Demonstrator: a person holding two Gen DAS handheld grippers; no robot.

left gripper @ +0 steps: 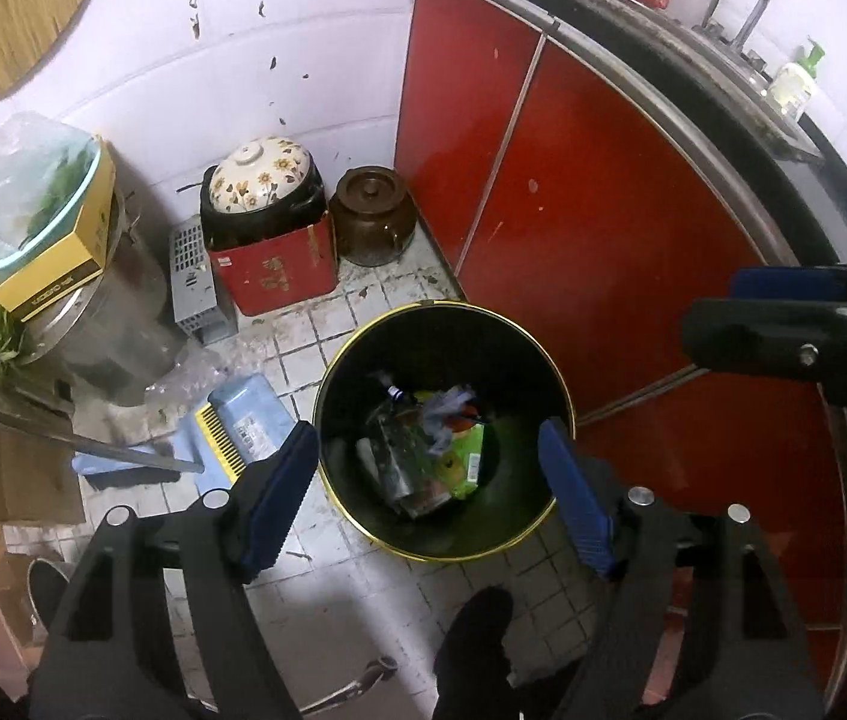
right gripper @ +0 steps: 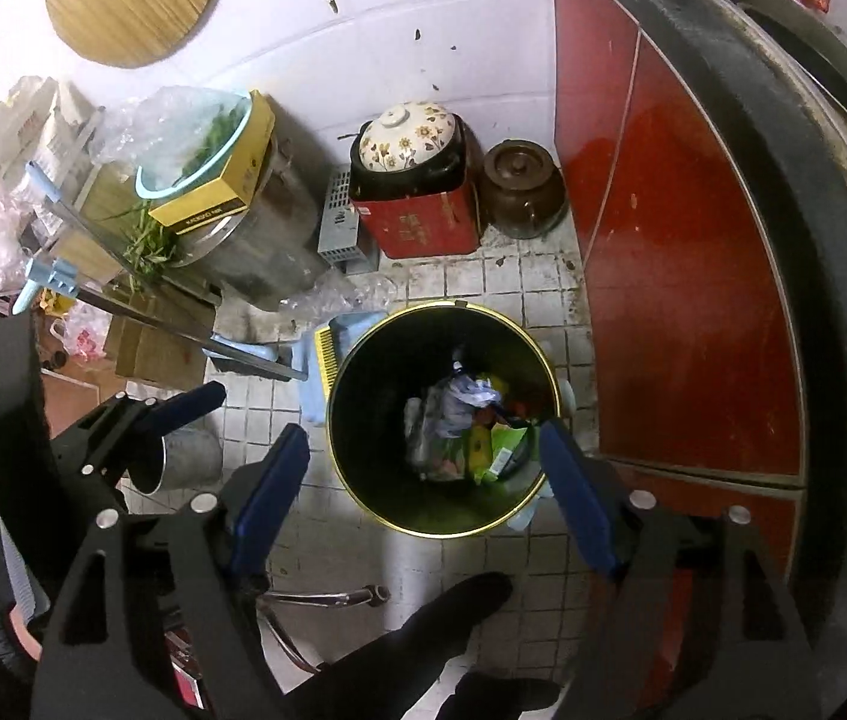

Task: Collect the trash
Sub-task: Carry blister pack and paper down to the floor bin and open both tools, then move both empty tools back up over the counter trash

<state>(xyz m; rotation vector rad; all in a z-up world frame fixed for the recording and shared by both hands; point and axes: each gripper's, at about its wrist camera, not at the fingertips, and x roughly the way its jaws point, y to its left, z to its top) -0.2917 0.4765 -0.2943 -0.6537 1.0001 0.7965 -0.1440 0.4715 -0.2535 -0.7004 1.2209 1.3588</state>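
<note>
Both grippers, left gripper (left gripper: 429, 492) and right gripper (right gripper: 423, 492), gape empty above the bin (left gripper: 363, 531); a careless descent risks tipping it.

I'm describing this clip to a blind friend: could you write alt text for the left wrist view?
An open, empty hand-held gripper with blue pads hangs above a round black trash bin with a yellow rim, which holds wrappers and other rubbish. The bin stands on a grimy tiled floor beside red cabinet doors, with a blue dustpan to its left.
</note>
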